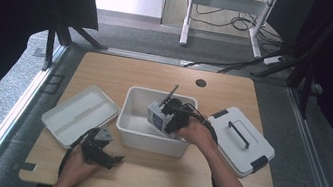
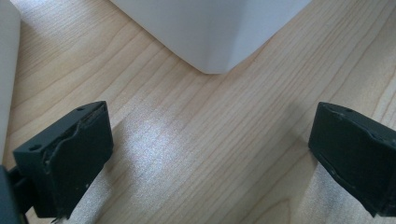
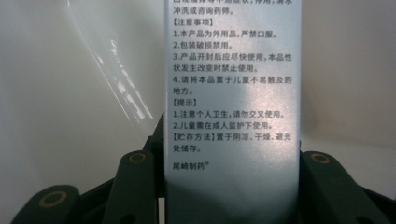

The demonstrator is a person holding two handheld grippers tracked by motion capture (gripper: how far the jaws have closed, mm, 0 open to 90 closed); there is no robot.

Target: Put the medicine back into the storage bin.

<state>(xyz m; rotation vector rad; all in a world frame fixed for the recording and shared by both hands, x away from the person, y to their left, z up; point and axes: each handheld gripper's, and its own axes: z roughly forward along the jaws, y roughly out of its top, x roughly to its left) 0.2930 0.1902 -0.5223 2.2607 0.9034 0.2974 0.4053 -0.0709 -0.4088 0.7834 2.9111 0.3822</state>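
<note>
The white bin point(image 1: 153, 134) stands mid-table; inside it, the right gripper point(image 1: 167, 116) clamps a flat silver-grey carton point(image 3: 231, 116). The carton is a glossy rectangle printed with black Chinese text. Near the bin's front-left corner, the left gripper point(image 2: 210, 154) rests with jaws spread, holding nothing.

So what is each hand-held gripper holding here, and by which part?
The right hand-held gripper clamps a printed silver box by its lower end, over the white bin. The left hand-held gripper holds nothing.

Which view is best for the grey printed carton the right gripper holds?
Right gripper view: the grey printed carton sits close between the right gripper jaws, text legible. High view shows it small over the white plastic bin.
</note>
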